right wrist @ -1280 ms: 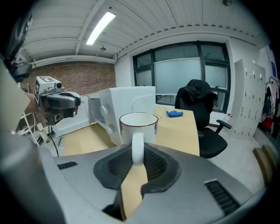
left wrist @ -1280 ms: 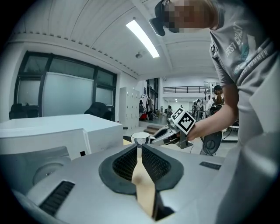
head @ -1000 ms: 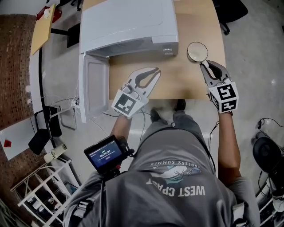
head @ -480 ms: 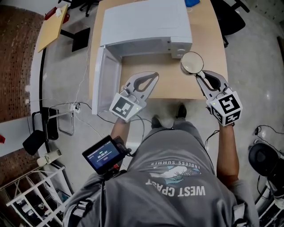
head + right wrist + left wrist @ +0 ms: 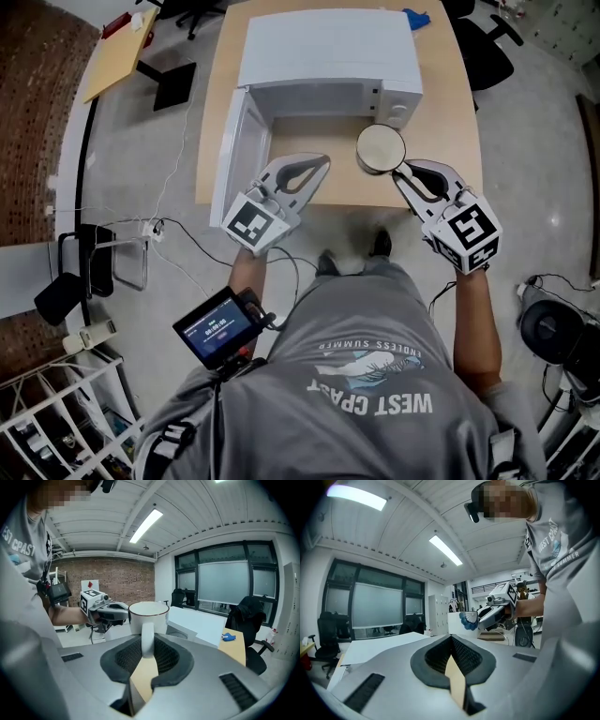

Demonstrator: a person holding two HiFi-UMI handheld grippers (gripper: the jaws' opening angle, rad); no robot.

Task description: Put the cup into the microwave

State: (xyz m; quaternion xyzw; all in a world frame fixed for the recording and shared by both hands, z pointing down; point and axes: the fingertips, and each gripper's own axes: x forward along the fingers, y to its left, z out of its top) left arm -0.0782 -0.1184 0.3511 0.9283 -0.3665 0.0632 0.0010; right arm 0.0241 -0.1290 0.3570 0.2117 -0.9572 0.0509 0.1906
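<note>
The cup [image 5: 380, 148] is upright in front of the microwave [image 5: 328, 47], just before its control-panel side and to the right of the open cavity, not yet inside. It appears lifted clear of the surface [image 5: 450, 131]. The right tool [image 5: 401, 171] is clamped on the cup's handle [image 5: 146, 638] and carries it. The door [image 5: 236, 155] stands swung wide to the left, leaving the cavity open. The left tool [image 5: 319, 161] hovers near the door side, jaws together and empty. By my reading, pickup is done. Left to do: carry the cup leftward into the cavity, set it down and release it.
</note>
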